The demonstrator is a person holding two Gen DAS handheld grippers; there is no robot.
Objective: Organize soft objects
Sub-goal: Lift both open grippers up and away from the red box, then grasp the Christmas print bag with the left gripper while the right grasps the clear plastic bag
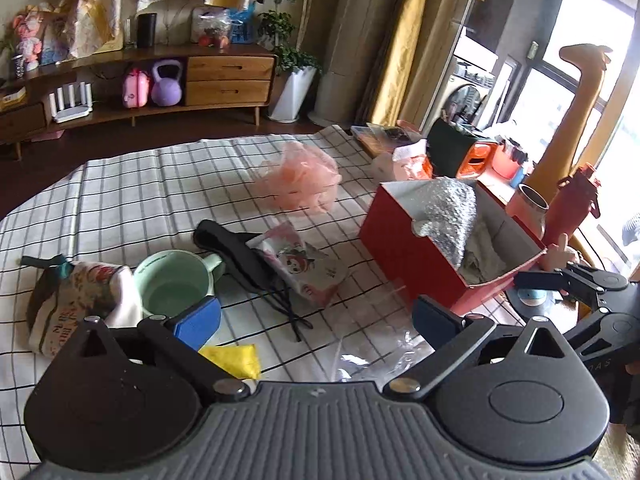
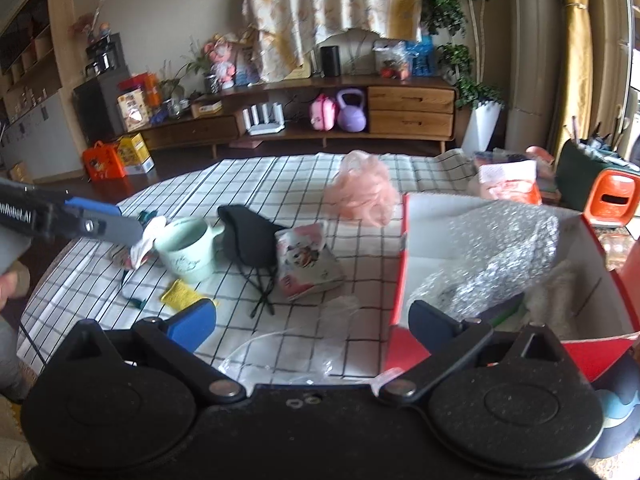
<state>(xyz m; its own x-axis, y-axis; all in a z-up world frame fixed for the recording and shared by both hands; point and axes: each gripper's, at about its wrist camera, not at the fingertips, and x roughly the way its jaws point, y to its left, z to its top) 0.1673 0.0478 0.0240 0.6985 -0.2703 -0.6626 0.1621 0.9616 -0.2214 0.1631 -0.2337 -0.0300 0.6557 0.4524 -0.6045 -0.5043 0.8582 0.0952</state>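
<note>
On the checked cloth (image 1: 132,200) lie a pink mesh pouf (image 1: 300,180), a black fabric mask (image 1: 232,248), a printed soft packet (image 1: 308,268), a floral pouch (image 1: 76,300) and a yellow sponge (image 1: 234,358). A red box (image 1: 400,236) at the right holds silver bubble wrap (image 1: 452,208) and pale cloth. My left gripper (image 1: 316,320) is open above the near cloth, empty. My right gripper (image 2: 314,322) is open too, over a clear plastic bag (image 2: 304,344), its right finger by the box's near corner (image 2: 400,312). Neither touches anything.
A green mug (image 1: 172,284) stands between the pouch and the mask. Behind the box are an orange container (image 2: 610,200), a red bottle (image 1: 576,200) and a steel cup (image 1: 528,208). A wooden sideboard (image 2: 408,108) runs along the back wall.
</note>
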